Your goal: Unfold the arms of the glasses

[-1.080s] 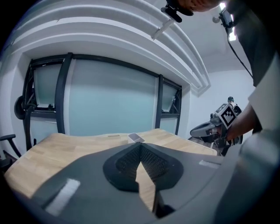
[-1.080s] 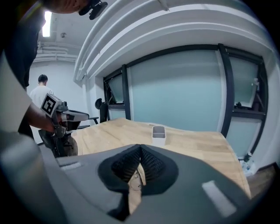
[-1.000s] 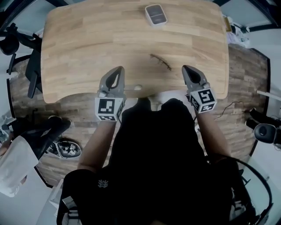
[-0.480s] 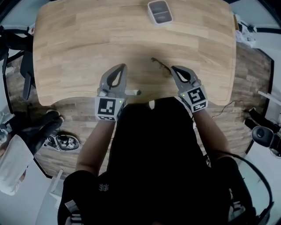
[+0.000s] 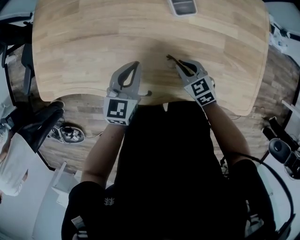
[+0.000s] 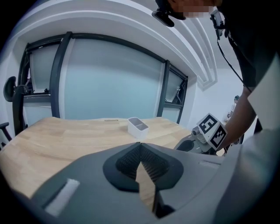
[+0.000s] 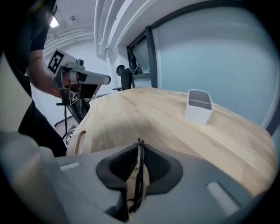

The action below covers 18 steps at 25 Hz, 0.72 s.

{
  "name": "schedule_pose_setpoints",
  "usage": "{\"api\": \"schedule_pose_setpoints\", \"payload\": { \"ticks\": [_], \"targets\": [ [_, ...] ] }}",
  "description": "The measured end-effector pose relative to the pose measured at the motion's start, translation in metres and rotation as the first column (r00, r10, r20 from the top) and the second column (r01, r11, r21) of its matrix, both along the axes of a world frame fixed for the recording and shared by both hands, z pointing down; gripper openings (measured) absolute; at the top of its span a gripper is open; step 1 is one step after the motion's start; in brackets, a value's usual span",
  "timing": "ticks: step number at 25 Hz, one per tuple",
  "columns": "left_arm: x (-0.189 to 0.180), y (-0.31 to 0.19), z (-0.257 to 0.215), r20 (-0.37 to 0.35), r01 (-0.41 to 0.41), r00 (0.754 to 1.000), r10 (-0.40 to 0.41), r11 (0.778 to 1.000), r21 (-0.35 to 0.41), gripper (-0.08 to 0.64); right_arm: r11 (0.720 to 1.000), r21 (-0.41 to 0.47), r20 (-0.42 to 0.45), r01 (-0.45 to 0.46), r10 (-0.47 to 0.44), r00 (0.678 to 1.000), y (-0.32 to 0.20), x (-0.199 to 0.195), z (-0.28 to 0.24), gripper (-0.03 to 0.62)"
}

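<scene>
Head view: wooden table (image 5: 93,37), white tray (image 5: 183,5) at the far edge. Folded glasses (image 5: 172,59) lie on the table right of centre, near the front edge. Left gripper (image 5: 135,64) sits over the near edge, pointing away from the person, well left of the glasses. Right gripper (image 5: 180,66) is angled in from the right, tips at the glasses

Left gripper view: jaws closed, tips meeting, nothing between them. Bare table (image 6: 65,135) ahead, tray (image 6: 138,127) further out at centre, right gripper's marker cube (image 6: 212,130) off to the right

Right gripper view: jaws have just been opening, now a narrow gap. The glasses (image 7: 139,175) stand edge-on as a thin dark line inside that gap, with wood showing between the frame and the left pad, so not clamped. Arms look folded. Tray (image 7: 199,105) at far right, left gripper (image 7: 105,79) at far left past the table edge
</scene>
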<state>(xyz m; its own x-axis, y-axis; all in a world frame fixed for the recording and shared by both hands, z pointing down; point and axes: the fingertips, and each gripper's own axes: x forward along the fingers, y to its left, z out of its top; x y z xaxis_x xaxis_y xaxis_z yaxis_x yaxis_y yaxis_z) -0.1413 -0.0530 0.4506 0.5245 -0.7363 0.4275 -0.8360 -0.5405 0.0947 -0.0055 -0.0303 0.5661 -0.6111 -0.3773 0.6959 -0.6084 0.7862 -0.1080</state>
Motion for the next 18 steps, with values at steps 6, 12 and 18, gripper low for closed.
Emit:
{"api": "schedule_pose_setpoints", "payload": {
  "ticks": [6, 12, 18],
  "targets": [
    [-0.005, 0.003, 0.006, 0.011, 0.013, 1.0, -0.013, 1.0, -0.019, 0.008, 0.997, -0.046, -0.064, 0.059, -0.062, 0.996, 0.001, -0.009, 0.026, 0.035],
    [-0.014, 0.009, 0.015, 0.025, 0.036, 0.999, -0.035, 0.998, -0.043, 0.006, 0.996, -0.036, -0.057, 0.087, -0.089, 0.994, 0.002, -0.013, 0.027, 0.026],
    [0.001, 0.018, 0.017, -0.081, -0.026, 0.996, 0.021, 0.998, -0.061, 0.008, 0.994, 0.027, 0.007, 0.102, -0.102, 0.995, 0.009, -0.013, 0.003, 0.026]
  ]
}}
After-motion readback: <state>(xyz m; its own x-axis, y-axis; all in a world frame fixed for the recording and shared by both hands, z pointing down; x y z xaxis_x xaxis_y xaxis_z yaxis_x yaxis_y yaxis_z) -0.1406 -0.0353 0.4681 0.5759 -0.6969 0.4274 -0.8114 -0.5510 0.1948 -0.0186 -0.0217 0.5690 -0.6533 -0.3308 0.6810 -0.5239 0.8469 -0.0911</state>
